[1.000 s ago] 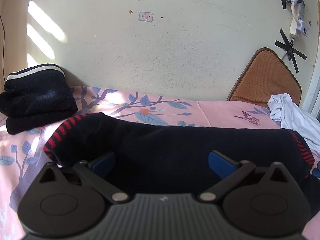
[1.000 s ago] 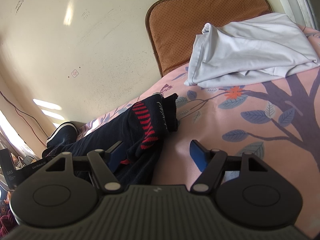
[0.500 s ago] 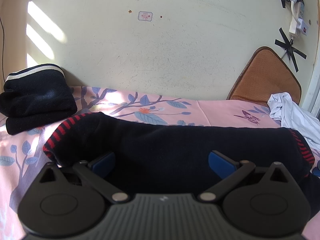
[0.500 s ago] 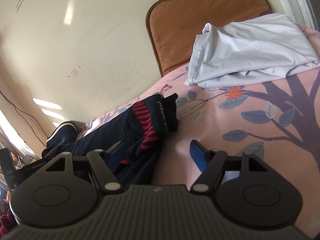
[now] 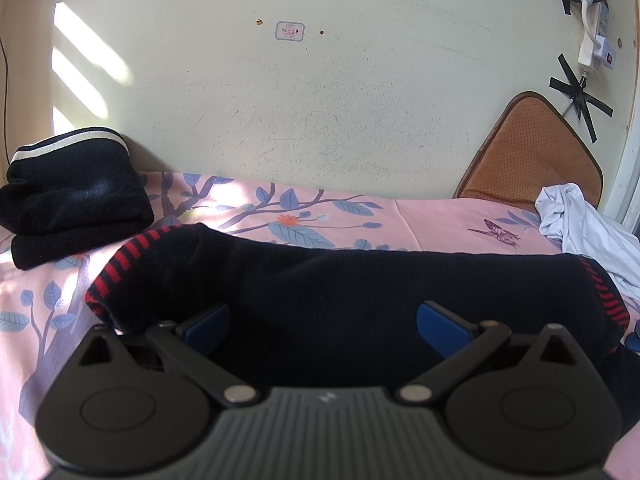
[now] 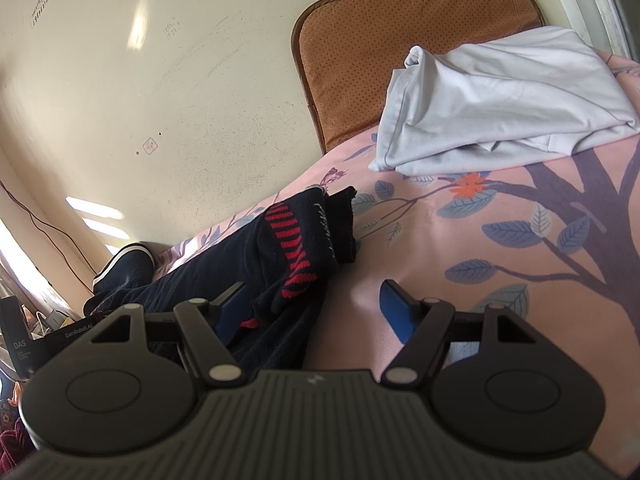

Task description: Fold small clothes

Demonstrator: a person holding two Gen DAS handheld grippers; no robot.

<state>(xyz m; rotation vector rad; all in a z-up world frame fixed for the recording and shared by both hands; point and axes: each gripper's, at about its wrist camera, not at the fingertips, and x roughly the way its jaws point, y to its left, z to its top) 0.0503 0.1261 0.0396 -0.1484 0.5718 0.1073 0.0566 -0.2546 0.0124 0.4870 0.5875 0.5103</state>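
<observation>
On the bed (image 5: 420, 220), the black garment with red-striped cuffs (image 5: 360, 292) lies stretched along the near edge. Both the left gripper (image 5: 324, 322) and right gripper (image 6: 316, 308) are spread, pinching nothing. Each should probably close squarely on a cuffed end before lifting, so the fold lands even.

The white garment (image 5: 588, 236) runs off the right edge; the wall label's (image 5: 289, 32) print, upper middle, is too small to read.
</observation>
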